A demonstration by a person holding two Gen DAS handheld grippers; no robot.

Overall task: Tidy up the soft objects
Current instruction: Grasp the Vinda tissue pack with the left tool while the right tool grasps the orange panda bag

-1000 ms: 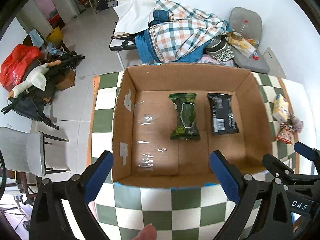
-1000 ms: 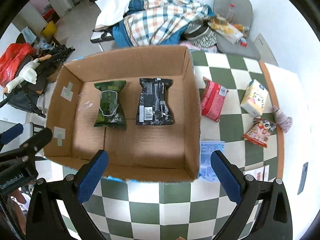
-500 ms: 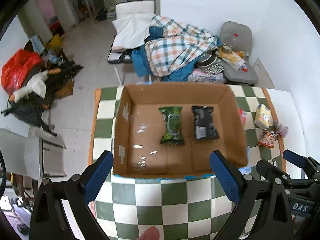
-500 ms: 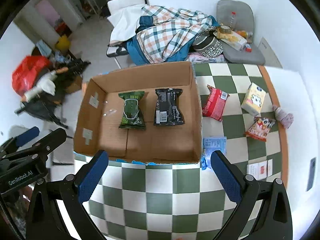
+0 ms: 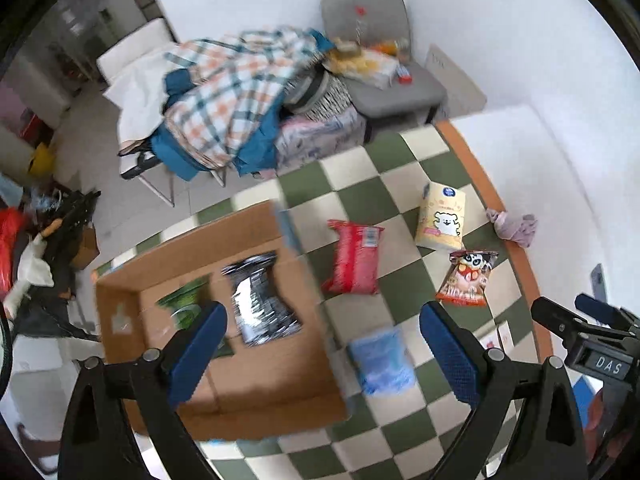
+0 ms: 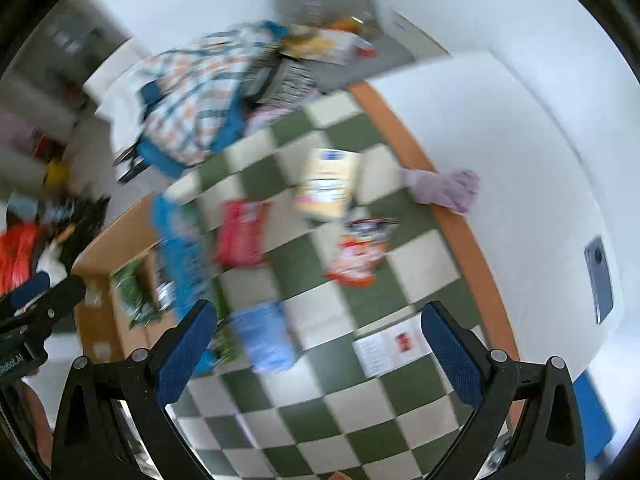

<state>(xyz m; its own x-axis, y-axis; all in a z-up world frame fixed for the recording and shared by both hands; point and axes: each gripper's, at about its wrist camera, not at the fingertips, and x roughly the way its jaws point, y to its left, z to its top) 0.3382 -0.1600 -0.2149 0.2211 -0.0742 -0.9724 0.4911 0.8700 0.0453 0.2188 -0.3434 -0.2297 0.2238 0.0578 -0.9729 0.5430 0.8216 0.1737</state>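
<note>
A cardboard box (image 5: 120, 312) on the checkered table (image 5: 352, 200) holds a green packet (image 5: 184, 304) and a black packet (image 5: 260, 304). Right of the box lie a red packet (image 5: 354, 256), a blue packet (image 5: 382, 362), a yellow carton (image 5: 442, 222), an orange snack bag (image 5: 466, 278) and a purple cloth (image 5: 514, 226). My left gripper (image 5: 320, 356) is open and empty, high above the box's right edge. My right gripper (image 6: 320, 356) is open and empty above the blue packet (image 6: 264, 336); its view is blurred. The red packet (image 6: 242, 234) and snack bag (image 6: 358, 252) show there too.
A paper sheet (image 6: 390, 344) lies near the table's orange right edge (image 6: 468, 232). A phone (image 6: 598, 280) lies on the white surface beyond. Behind the table stand a chair piled with plaid clothes (image 5: 236, 104) and a grey chair (image 5: 384, 68).
Both grippers have swung to the right, away from the box. The loose packets right of the box have come into the middle of both views. Both stay open and empty.
</note>
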